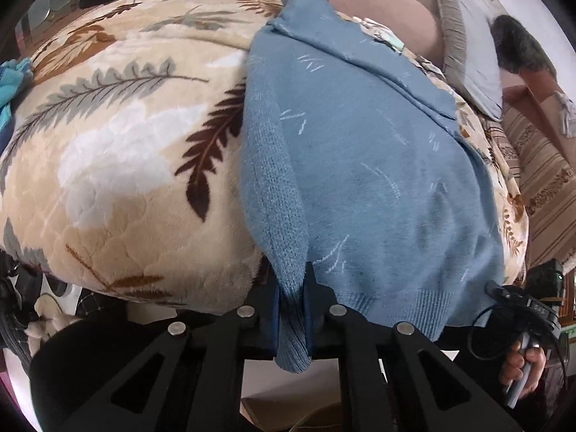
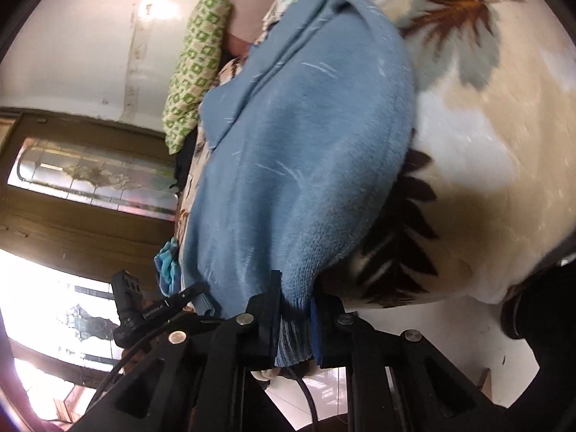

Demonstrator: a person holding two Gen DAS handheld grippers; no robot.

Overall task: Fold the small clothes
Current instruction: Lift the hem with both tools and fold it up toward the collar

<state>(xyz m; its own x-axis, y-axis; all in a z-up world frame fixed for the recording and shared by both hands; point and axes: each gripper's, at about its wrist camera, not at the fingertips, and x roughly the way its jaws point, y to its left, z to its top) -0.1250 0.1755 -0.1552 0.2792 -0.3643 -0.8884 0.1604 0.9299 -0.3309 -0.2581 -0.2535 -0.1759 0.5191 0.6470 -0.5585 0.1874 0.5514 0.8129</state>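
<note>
A blue knitted sweater (image 1: 360,151) lies spread on a leaf-patterned blanket (image 1: 118,136). My left gripper (image 1: 292,298) is shut on its near left hem corner, and a strip of ribbed knit hangs down between the pads. In the right wrist view the same sweater (image 2: 298,151) stretches away from my right gripper (image 2: 295,302), which is shut on the other near hem corner, with knit bunched between the fingers. The right gripper (image 1: 504,293) also shows at the sweater's right hem in the left wrist view, a hand (image 1: 522,370) below it. The left gripper (image 2: 190,293) shows in the right wrist view.
A grey pillow (image 1: 464,50) and a dark furry thing (image 1: 518,46) lie at the far right of the bed. A green patterned pillow (image 2: 198,61) sits past the sweater's far end. A turquoise cloth (image 1: 14,79) lies at the blanket's left edge. A wooden door with glass (image 2: 90,172) stands behind.
</note>
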